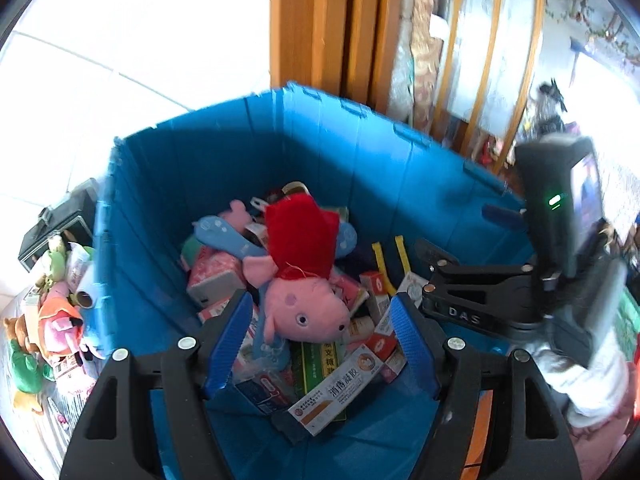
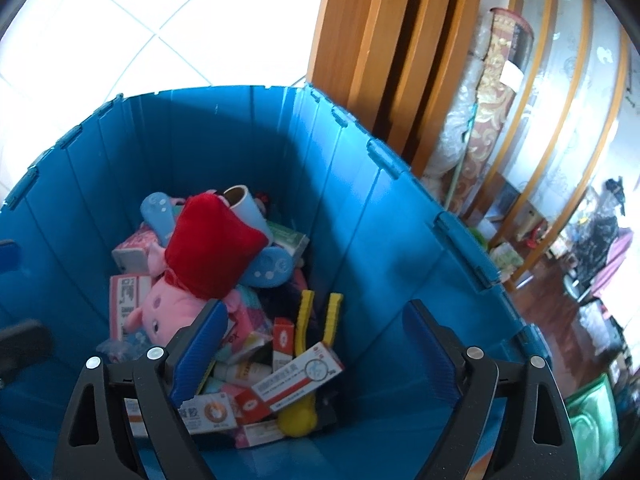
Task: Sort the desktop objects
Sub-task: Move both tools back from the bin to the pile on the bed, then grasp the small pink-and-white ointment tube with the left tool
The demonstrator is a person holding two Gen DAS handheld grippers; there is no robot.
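Observation:
A deep blue plastic crate (image 1: pixel 192 168) (image 2: pixel 380 240) holds a pile of things. On top lies a pink pig plush in a red dress (image 1: pixel 308 292) (image 2: pixel 200 264), head down. Around it are several medicine boxes (image 1: pixel 340 392) (image 2: pixel 296 376), a blue toy (image 1: pixel 224 232), a paper roll (image 2: pixel 244 204) and yellow tongs (image 2: pixel 316 320). My left gripper (image 1: pixel 320 344) is open and empty over the crate, just above the pig. My right gripper (image 2: pixel 316 352) is open and empty over the crate's right side. The right gripper's body (image 1: pixel 560 248) shows in the left wrist view.
Left of the crate, plush toys, boxes and a paper roll (image 1: pixel 52 312) lie on the desk by a black box (image 1: pixel 52 224). Behind the crate are a wooden door frame (image 2: pixel 380 40), a rolled carpet (image 2: pixel 492 100) and a white tiled floor (image 2: pixel 100 20).

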